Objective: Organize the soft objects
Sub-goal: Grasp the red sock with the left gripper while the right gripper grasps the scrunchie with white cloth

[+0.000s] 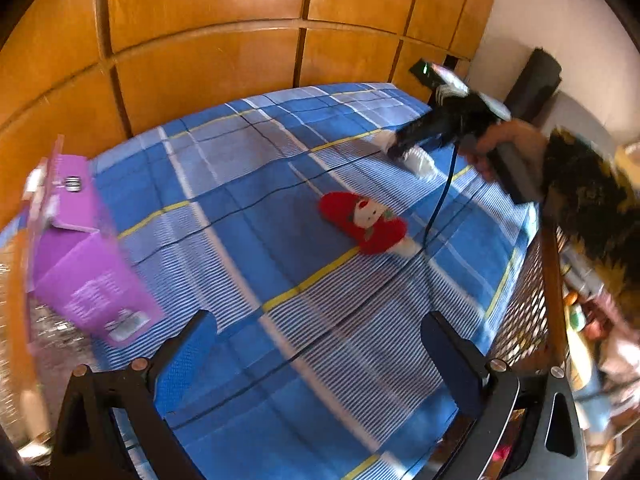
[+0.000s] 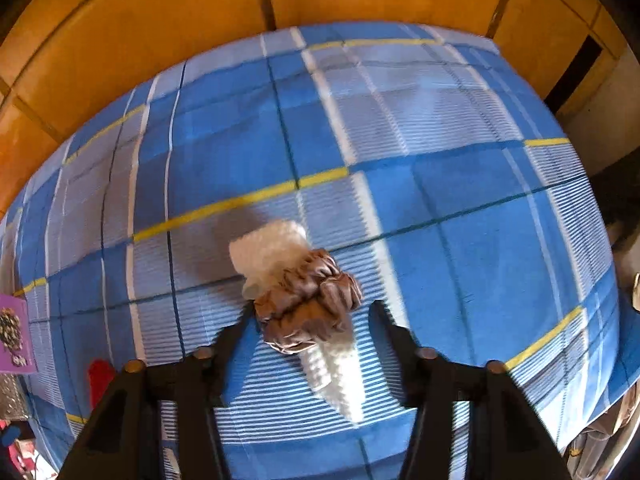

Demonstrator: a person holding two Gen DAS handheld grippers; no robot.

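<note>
On the plaid bed (image 2: 460, 220), a brown scrunchie (image 2: 310, 300) lies on a white sock (image 2: 268, 252), between my released right tongs (image 2: 312, 312). Both look light and floppy; I'd pinch the scrunchie's ruffle. My left tongs (image 1: 316, 344) gape, holding nothing.

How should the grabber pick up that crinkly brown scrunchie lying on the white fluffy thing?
Grab the brown scrunchie across its puffy middle, coming straight down from above. It lies bunched on top of the white knitted piece on the checked bedspread, so its ruffles stick up and squash easily. The right gripper already hangs over it, jaws either side and not yet pressing; pinch only the brown folds, not the white below.
</note>
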